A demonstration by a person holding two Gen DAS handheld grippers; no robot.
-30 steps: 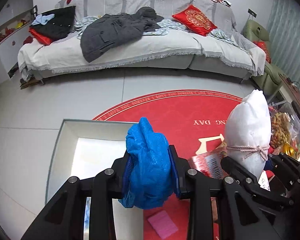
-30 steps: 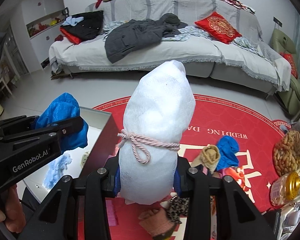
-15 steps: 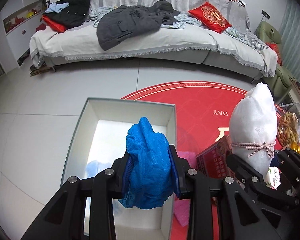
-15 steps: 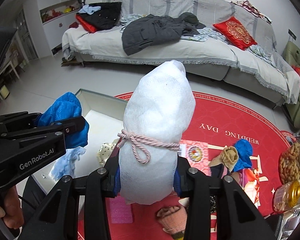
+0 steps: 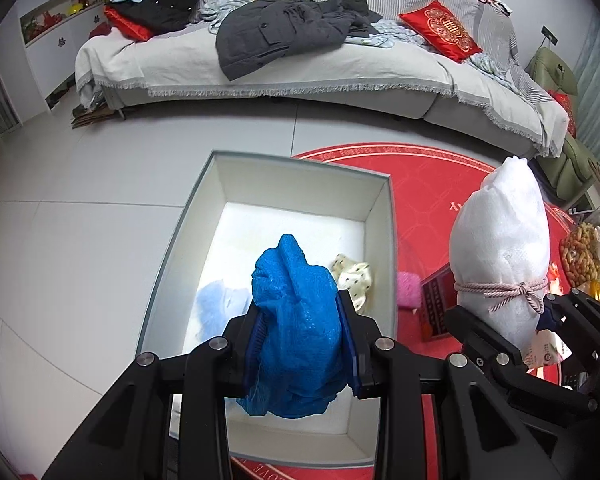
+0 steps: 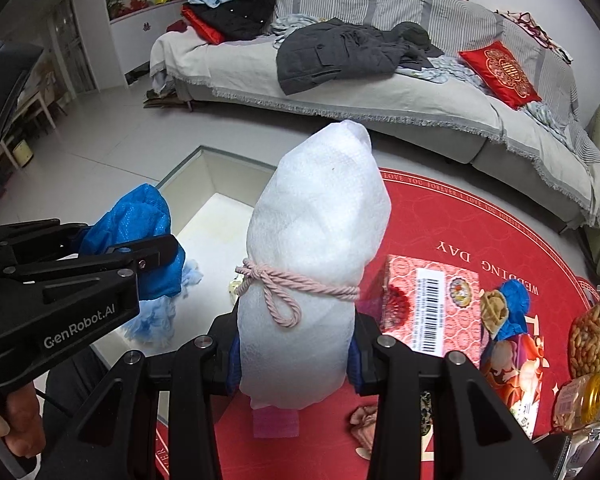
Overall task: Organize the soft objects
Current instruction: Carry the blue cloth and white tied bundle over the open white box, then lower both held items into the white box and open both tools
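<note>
My left gripper (image 5: 300, 344) is shut on a crumpled blue cloth (image 5: 296, 320) and holds it over the open white box (image 5: 379, 216). The box holds a pale blue cloth (image 5: 220, 308) and a cream dotted cloth (image 5: 351, 276). My right gripper (image 6: 296, 356) is shut on a white wrapped bundle (image 6: 319, 240) tied with a pink cord, held upright above the red mat (image 6: 499, 232), right of the box. The bundle also shows in the left wrist view (image 5: 503, 248), and the blue cloth in the right wrist view (image 6: 140, 236).
On the red mat lie a pink patterned carton (image 6: 427, 304), a pink sponge (image 6: 276, 424), blue and tan cloths (image 6: 499, 308), a peach cloth (image 6: 363, 424) and snack jars (image 6: 591, 336). A grey sofa (image 5: 300, 68) with clothes stands behind.
Both grippers have moved left, bringing the box under the left gripper. The blue cloth now hangs over the box interior. The holds on both objects are unchanged.
</note>
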